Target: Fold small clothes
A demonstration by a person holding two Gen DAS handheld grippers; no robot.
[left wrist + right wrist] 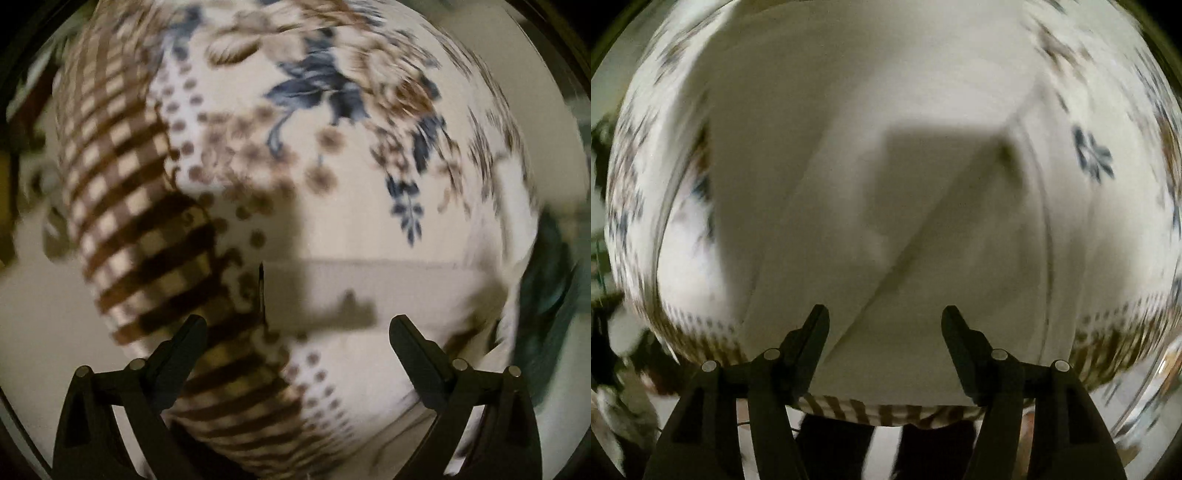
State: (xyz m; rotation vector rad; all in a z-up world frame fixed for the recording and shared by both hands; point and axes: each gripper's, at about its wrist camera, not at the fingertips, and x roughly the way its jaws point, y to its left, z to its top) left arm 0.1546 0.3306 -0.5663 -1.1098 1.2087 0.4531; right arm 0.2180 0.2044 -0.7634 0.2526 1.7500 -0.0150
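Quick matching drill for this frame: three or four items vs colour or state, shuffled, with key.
Items:
1. left gripper
2. white garment
3. check band
4. flower print

Descriptions:
A. brown and cream
B. plain, creased diagonally
C. blue and brown
D. jaws apart, nothing between them

Pairs: 1-D, 2-B, 3-A, 4-C

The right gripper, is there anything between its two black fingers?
No. In the right wrist view the right gripper stands open, with nothing pinched. Only the plain white cloth shows behind the gap, lying on the patterned cover.
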